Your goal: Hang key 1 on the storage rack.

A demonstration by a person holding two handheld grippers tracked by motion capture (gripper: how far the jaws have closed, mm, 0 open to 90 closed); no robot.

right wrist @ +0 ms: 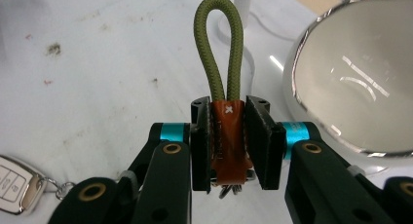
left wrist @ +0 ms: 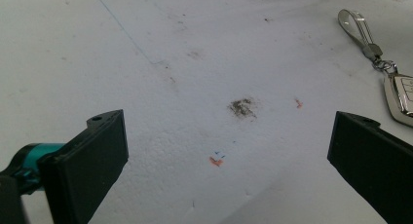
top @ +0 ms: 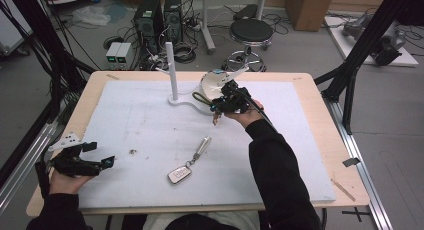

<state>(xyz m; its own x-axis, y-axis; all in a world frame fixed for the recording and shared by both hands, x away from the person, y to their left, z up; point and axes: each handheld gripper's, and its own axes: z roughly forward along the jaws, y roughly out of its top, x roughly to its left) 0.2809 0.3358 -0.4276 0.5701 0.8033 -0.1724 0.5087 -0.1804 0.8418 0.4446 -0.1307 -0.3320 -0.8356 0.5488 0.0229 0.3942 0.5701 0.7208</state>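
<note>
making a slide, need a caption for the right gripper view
Right gripper shut on the brown leather tab of a keychain, its olive cord loop standing up beside a white bowl.

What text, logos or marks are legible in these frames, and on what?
"x": small white cross stamped on the brown leather tab of the green cord loop clamped in the right gripper.
Car key fob: button symbols too small and blurred to read.
White foam board: only stains and pen marks, no words.

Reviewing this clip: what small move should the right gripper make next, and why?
Probably carry the green cord loop towards the white upright peg. The right gripper is shut on the keychain's brown leather tab, with the loop free beside the peg.
</note>
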